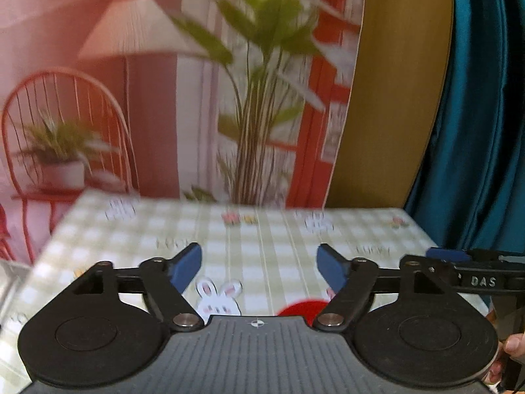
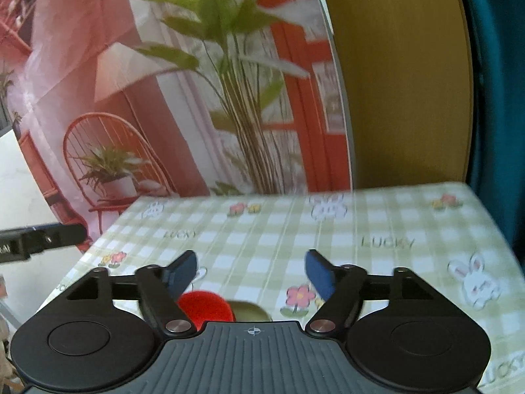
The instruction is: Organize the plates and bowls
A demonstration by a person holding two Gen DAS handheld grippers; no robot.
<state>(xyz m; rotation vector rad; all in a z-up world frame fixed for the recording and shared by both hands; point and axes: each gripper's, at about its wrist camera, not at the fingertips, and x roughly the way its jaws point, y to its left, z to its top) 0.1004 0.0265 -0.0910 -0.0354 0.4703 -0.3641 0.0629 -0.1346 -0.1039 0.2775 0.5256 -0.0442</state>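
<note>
Hovering above a green checked tabletop (image 2: 377, 216), both claws are spread wide with nothing between their blue pads. A red dish (image 2: 205, 307) peeks out just below and left of the right claw (image 2: 251, 271), with an olive rim (image 2: 251, 310) beside it. From the left claw (image 1: 259, 271) the same red dish (image 1: 303, 307) lies low and rightward. The right claw looks nearer; the dishes' full shape is hidden.

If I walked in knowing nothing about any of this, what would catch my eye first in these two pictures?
Probably the two open black claws with blue tips, the left claw and the right claw, each hanging over a green checked tablecloth printed with bunnies and flowers. Next, the bright red dish peeking out just below the right claw's left finger. Behind the table hangs a pink backdrop picturing a lamp, chair and plants.
</note>
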